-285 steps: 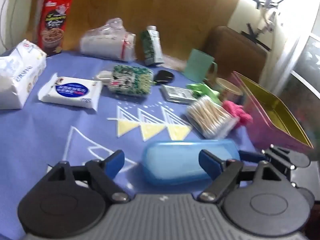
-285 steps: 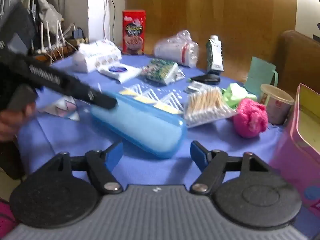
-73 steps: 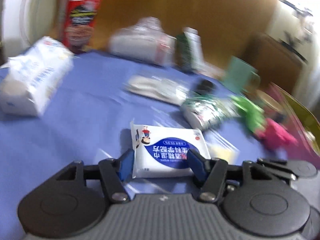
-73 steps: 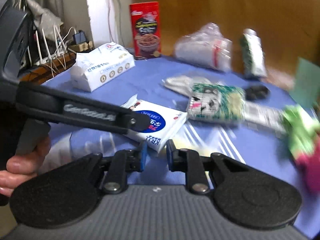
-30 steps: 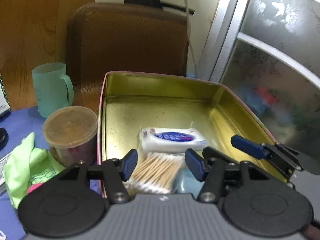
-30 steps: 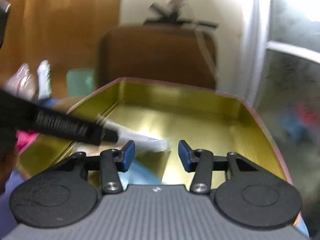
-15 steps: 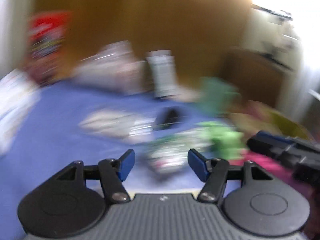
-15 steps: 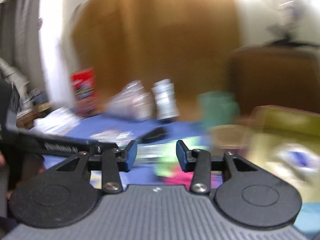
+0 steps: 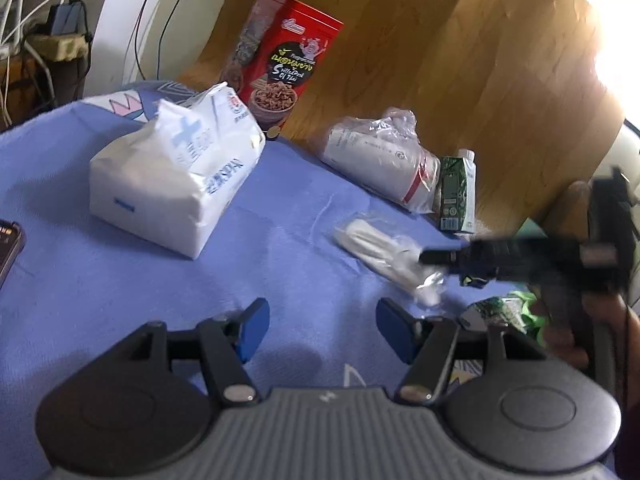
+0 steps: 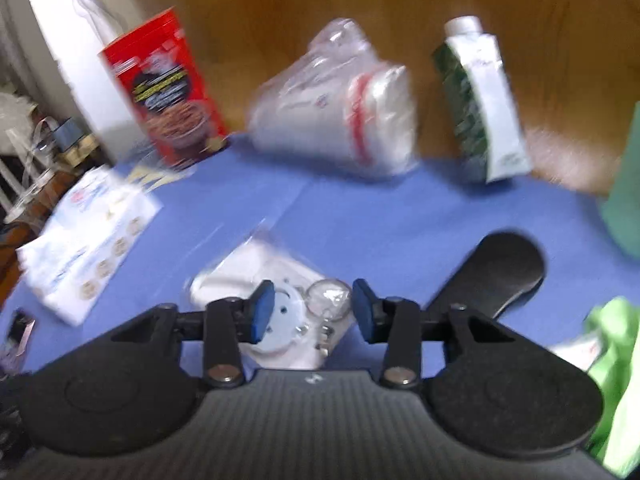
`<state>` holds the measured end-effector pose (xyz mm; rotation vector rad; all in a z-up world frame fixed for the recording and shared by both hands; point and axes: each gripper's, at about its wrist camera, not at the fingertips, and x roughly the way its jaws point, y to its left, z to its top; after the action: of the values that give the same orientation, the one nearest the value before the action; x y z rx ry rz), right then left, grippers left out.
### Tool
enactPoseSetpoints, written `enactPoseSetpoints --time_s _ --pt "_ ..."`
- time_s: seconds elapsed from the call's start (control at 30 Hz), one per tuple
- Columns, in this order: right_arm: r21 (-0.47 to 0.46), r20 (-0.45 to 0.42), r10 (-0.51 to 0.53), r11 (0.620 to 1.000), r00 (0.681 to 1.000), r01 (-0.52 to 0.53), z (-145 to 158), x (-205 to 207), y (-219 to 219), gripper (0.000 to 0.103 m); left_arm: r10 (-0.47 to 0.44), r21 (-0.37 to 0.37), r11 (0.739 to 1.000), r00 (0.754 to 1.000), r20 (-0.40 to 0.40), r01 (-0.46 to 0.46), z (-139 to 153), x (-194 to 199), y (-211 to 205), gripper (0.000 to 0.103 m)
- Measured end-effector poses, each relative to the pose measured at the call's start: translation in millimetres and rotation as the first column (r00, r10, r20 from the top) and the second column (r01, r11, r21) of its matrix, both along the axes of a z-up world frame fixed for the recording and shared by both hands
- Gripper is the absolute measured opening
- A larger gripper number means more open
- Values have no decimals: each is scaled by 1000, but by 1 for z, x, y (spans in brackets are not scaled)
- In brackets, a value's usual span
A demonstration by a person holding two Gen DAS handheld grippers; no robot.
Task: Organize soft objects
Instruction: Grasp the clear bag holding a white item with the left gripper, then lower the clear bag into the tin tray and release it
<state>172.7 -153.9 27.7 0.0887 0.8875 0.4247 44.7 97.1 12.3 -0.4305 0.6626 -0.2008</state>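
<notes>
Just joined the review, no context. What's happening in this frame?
A person with a handheld gripper in each hand is sorting soft items on a blue-clothed table. The right gripper is open, straddling a clear plastic packet of white items, not yet closed on it. The left gripper is open and empty over bare cloth. A tissue pack and bagged white roll remain on the table.

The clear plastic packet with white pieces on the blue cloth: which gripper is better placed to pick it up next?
Right. The right gripper is open directly over the clear packet, while the left gripper hovers over bare blue cloth.
</notes>
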Motion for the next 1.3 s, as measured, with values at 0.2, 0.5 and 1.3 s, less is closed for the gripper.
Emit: enactPoseSetpoints --time_s 0.2,0.5,1.3 --pt "1 -12 202 979 979 -202 -2 -96 25 35 -54 -50 997 998 -21 53 -5 -6 5 61" --pt "-107 207 213 975 955 -195 3 -164 32 65 -64 11 998 998 0 64 10 12 -11 74" --pt "-123 430 54 992 901 -1 21 -187 0 66 -335 65 942 937 101 330 67 -17 -141 47"
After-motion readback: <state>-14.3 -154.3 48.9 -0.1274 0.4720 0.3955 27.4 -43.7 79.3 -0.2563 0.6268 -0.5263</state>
